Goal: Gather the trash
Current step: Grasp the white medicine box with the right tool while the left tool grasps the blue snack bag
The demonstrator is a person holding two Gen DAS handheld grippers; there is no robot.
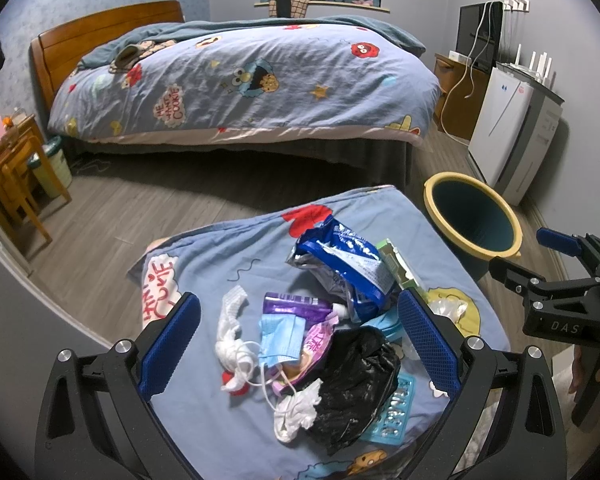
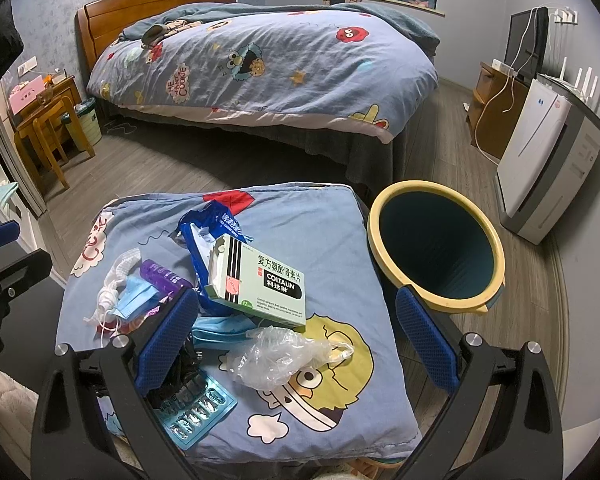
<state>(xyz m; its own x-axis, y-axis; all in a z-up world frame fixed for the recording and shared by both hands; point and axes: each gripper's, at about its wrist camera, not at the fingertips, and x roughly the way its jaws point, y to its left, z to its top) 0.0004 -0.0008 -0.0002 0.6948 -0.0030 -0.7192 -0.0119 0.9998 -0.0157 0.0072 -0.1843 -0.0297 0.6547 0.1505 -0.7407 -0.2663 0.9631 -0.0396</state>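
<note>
Trash (image 1: 332, 344) litters cushion (image 2: 332, 240); both grippers (image 1: 298, 346) (image 2: 296, 338) hover agape.

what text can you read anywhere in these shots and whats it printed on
"COLTALIN", "复方氨酚肾素片", "科达琳", "12": green medicine box
"ME WANT COOKIE": duvet on the bed
"COOKIE", part hidden: cushion cover
"DAS": right gripper, rest hidden
Blue wrapper, purple tube, pink packet, box's small print: too small or blurred.
</note>
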